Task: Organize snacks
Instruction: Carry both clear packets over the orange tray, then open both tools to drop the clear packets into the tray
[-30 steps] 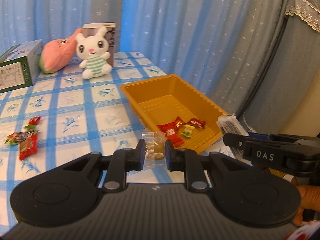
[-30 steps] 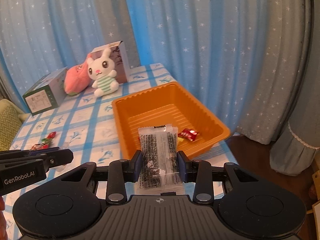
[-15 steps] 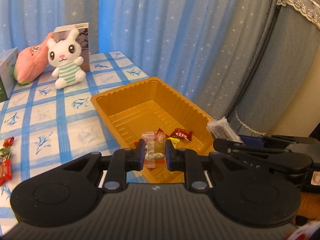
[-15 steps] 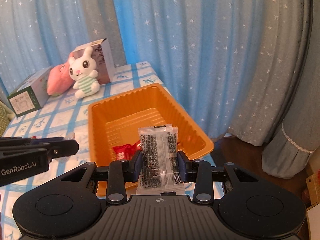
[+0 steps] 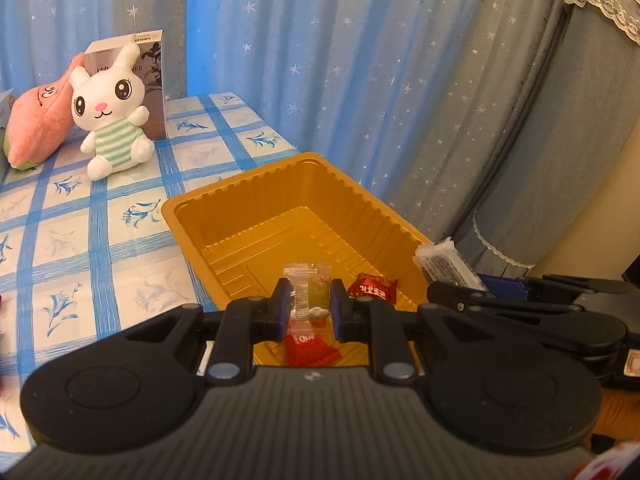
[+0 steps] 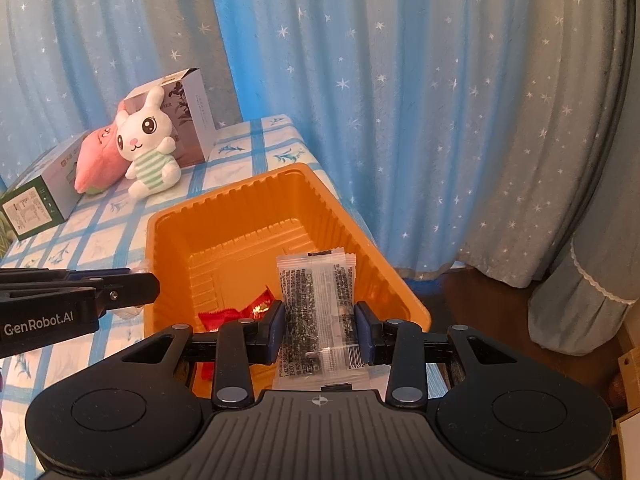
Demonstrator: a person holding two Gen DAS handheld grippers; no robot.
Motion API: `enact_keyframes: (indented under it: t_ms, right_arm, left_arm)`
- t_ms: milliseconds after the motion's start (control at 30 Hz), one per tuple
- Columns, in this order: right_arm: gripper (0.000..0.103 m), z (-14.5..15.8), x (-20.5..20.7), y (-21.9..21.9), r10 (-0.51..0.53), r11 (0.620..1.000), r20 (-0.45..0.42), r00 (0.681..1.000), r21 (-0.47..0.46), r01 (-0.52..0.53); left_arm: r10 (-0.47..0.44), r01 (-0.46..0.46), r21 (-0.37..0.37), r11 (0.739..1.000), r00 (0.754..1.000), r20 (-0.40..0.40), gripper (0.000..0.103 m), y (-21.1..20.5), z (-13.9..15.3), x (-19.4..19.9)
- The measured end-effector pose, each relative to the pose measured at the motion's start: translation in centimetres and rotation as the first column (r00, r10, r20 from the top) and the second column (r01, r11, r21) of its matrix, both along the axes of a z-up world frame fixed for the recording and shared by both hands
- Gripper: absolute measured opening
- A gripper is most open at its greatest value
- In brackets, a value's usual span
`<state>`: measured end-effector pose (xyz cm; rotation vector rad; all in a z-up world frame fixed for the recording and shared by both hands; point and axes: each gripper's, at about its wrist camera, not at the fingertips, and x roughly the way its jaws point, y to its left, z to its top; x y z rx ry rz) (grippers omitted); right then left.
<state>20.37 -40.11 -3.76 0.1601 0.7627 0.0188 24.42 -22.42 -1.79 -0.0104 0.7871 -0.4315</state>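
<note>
— What are the two grippers holding right now?

— The left gripper [image 5: 309, 308] is clenching a small clear-wrapped candy [image 5: 307, 294], low in the middle of its own view, above the near end of the orange tray [image 5: 208, 200]. The right gripper [image 6: 319, 326] is gripping a clear packet with dark print [image 6: 318, 300], standing upright between the pads, also over the tray's [image 6: 168, 216] near end.

— Is anything lying in the tray?

— Red-wrapped candies: one [image 5: 372, 288] is sitting just right of the left gripper's fingers, another [image 5: 310, 348] is showing below its jaws. From the right side, red wrappers [image 6: 236, 312] are peeking out left of the packet.

— And further back?

— A white plush rabbit [image 5: 110, 120] is sitting at upper left on the blue-checked tablecloth [image 5: 80, 240], leaning against a grey box [image 5: 154, 80], with a pink plush [image 5: 36, 124] beside it
</note>
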Motion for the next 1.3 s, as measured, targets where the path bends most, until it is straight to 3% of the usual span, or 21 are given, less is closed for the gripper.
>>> enact_keyframes:
  t_ms: [233,333,433,667,1200,1233,1300]
  right_arm:
    - [0.037,-0.5,1.6,0.1,-0.001,1.000,-0.010,1.000,0.009,0.001]
    - [0.037,-0.6,1.8,0.3,0.002,1.000,-0.012,1.000,0.010,-0.002]
    - [0.038,-0.8,1.8,0.3,0.005,1.000,-0.015,1.000,0.022,-0.005]
    - [0.038,-0.9,1.8,0.3,0.001,0.999,-0.018,1.000,0.032,-0.001]
    - [0.038,-0.5,3.0,1.2,0.009,0.992,0.004,1.000,0.126,-0.009]
    - [0.039,-0.7,3.0,1.2,0.010,0.990,0.010,1.000,0.139,-0.011]
    - [0.056,-0.8,2.9,1.0,0.006,0.988,0.007,1.000,0.155,-0.007]
  left_arm:
    - [0.001,-0.001,-0.003,1.000,1.000,-0.021,0.018,-0.1,-1.1,1.7]
    - [-0.003,0.001,-0.037,0.999,0.999,-0.044,0.019,-0.1,-1.7,2.4]
    - [0.013,-0.016,-0.048,0.999,0.998,-0.062,0.041,0.3,-2.0,2.7]
    - [0.060,-0.062,-0.033,0.998,0.996,-0.073,0.052,2.6,-2.1,2.0]
    - [0.123,-0.124,-0.006,0.992,0.991,-0.060,0.056,6.2,-2.1,-0.6]
    - [0.127,-0.127,-0.006,0.992,0.990,-0.060,0.057,6.3,-2.1,-0.7]
    - [0.130,-0.130,-0.004,0.991,0.990,-0.059,0.058,6.6,-2.2,-1.1]
